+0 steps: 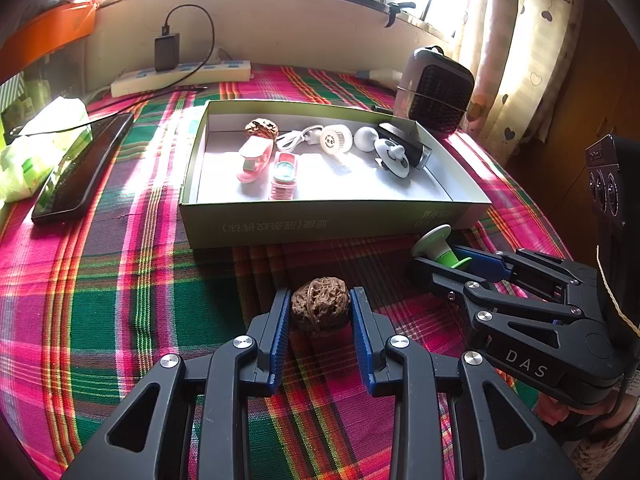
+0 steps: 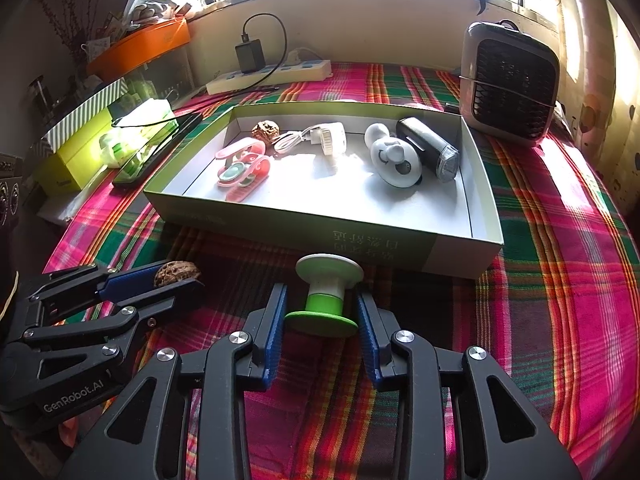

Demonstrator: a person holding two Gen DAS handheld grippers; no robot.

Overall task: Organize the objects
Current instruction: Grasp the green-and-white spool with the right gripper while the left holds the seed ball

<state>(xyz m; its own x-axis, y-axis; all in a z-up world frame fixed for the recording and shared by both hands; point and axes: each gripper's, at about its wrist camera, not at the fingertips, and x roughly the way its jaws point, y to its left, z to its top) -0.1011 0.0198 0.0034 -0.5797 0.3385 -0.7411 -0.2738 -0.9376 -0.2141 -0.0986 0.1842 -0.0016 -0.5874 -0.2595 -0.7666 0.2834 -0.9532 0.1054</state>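
Gripping a wrinkled brown walnut point(image 1: 319, 311), the left tool point(image 1: 320, 312) has its blue pads pressed against the nut's two sides, low over the plaid-covered surface point(image 1: 120, 300). Just to its right, the right tool point(image 2: 320, 308) brackets a green-and-white spool point(image 2: 326, 296) that stands on its green flange on the cloth; the pads sit at the flange's edges, with the left one seeming to touch and a sliver of shadow at the right one, so a firm grip cannot be confirmed. Both tools point down toward the cloth, side by side and near each other.

Directly beyond them lies an open, shallow green-sided box point(image 1: 320, 224) with a white interior. Inside it, from left to right, lie a second walnut point(image 1: 261, 129), two pink clips point(image 1: 256, 162), a coiled white cable point(image 1: 294, 138), a white round-faced plug point(image 1: 335, 140), a white mushroom-shaped gadget point(image 1: 394, 158) and a black bike light point(image 2: 430, 148).

Left of the box rests a dark phone point(image 1: 80, 168) beside a green tissue pack point(image 1: 36, 152). Behind the box a white power strip point(image 1: 180, 76) carries a black charger point(image 1: 167, 52), and a small grey fan heater point(image 2: 510, 84) stands at the far right near the curtain point(image 1: 520, 52).
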